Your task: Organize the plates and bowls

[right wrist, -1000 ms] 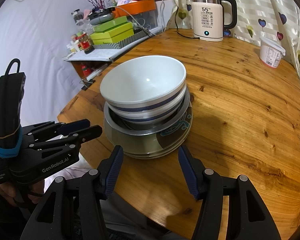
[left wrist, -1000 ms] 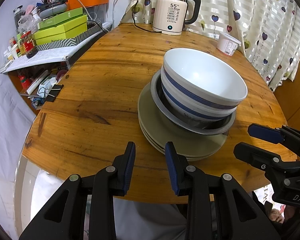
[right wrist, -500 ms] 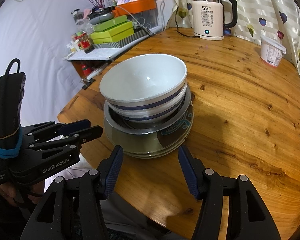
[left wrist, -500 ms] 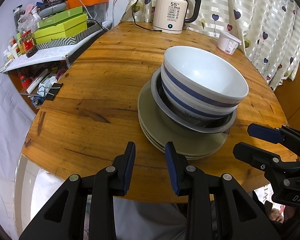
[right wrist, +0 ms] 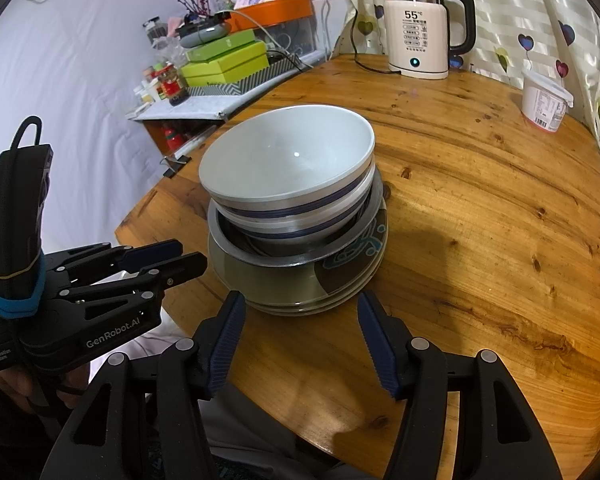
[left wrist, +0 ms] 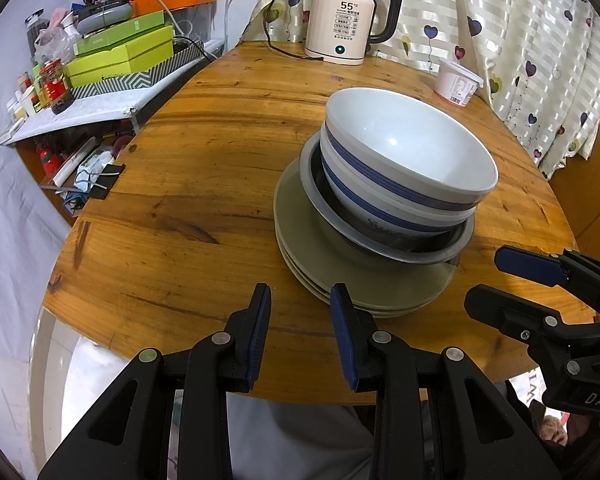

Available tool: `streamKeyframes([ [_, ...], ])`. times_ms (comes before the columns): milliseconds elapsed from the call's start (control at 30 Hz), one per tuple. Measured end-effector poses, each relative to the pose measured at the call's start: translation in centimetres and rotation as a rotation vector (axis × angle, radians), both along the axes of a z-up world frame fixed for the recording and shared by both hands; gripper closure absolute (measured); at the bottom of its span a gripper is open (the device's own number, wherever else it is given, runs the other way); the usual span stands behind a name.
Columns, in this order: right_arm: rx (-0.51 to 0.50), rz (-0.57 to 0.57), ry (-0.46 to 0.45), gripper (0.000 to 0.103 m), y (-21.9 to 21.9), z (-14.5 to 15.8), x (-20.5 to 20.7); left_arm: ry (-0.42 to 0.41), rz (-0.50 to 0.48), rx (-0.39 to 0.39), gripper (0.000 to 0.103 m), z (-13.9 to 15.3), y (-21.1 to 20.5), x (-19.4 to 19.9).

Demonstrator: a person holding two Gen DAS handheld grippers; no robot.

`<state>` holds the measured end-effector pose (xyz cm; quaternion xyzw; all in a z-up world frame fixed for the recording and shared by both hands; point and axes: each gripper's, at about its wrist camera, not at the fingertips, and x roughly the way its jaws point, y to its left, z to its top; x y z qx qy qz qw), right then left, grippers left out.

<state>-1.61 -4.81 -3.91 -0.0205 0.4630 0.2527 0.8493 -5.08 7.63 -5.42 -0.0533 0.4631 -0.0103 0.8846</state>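
One stack of dishes stands near the front of the round wooden table. Olive green plates lie at the bottom, a metal basin sits on them, and white bowls with blue stripes are nested on top. My left gripper hovers open and empty just in front of the plates' left edge. My right gripper is open wider in front of the stack, holding nothing.
A white electric kettle stands at the table's far edge, its cord trailing left. A white plastic tub sits at the far right by the curtain. A cluttered side shelf with green boxes lies to the left.
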Motion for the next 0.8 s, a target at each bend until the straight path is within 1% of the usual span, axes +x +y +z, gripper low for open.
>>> streamKeyframes([
  [500, -0.001, 0.002, 0.006, 0.044, 0.28, -0.25, -0.52, 0.009, 0.008, 0.006, 0.071, -0.4, 0.08, -0.04],
  [800, -0.001, 0.004, 0.007, 0.043, 0.38, -0.48, -0.56, 0.01, 0.011, 0.004, 0.071, 0.01, 0.12, 0.22],
])
